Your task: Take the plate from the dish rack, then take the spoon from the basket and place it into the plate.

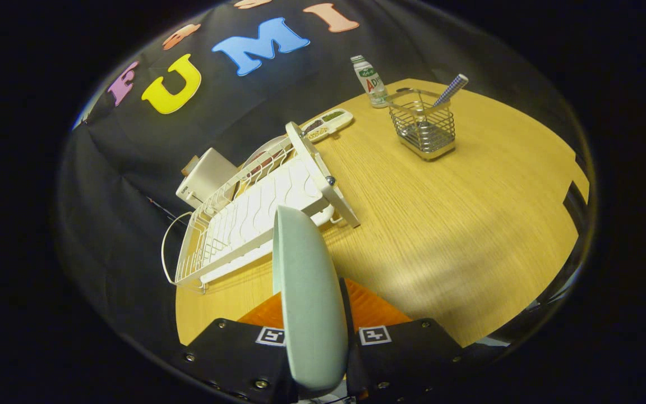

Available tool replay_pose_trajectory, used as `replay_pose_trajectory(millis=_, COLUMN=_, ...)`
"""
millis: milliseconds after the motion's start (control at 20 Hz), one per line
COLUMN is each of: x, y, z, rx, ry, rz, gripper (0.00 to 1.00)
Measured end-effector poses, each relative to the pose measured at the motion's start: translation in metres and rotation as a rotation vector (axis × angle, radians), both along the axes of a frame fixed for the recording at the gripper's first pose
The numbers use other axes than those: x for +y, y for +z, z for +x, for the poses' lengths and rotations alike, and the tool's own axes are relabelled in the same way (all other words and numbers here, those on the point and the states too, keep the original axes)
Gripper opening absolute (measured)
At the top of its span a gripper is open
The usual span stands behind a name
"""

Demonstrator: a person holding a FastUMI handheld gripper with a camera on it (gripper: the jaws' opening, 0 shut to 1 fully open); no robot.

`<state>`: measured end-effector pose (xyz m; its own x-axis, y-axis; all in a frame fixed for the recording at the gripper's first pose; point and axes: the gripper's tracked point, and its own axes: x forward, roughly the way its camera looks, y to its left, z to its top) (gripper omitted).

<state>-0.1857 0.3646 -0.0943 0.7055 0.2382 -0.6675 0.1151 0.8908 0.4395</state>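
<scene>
Two fingers of the gripper (314, 342) pinched the pale plate (306, 297) on edge between them, clear of the white dish rack (244, 219) just beyond. The first step looked finished. Next the plate needed setting flat on the wooden table (441, 224), before going for the spoon (451, 90) leaning in the wire basket (423, 126) far ahead.

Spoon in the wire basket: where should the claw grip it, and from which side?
Grip the spoon by its raised handle, from above. Only that end sticks out over the basket rim, leaning away from the bottle. The claw is shut on the plate.
</scene>
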Motion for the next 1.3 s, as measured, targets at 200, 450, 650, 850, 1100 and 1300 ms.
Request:
replay_pose_trajectory(millis=200, x=0.008, y=-0.012, z=0.002, rx=0.054, ry=0.048, rz=0.058, gripper=0.31)
replay_pose_trajectory(millis=450, x=0.008, y=-0.03, z=0.001, rx=0.117, ry=0.074, rz=0.076, gripper=0.38)
replay_pose_trajectory(millis=650, x=-0.007, y=-0.041, z=-0.002, rx=0.154, ry=0.045, rz=0.034, gripper=0.54)
replay_pose_trajectory(millis=850, x=-0.012, y=-0.041, z=0.0, rx=0.137, ry=0.056, rz=-0.018, gripper=0.66)
replay_pose_trajectory(millis=1100, x=-0.028, y=-0.025, z=0.003, rx=0.102, ry=0.016, rz=-0.059, gripper=0.73)
replay_pose_trajectory(millis=1300, x=-0.062, y=0.017, z=0.022, rx=-0.023, ry=-0.098, rz=-0.104, gripper=0.73)
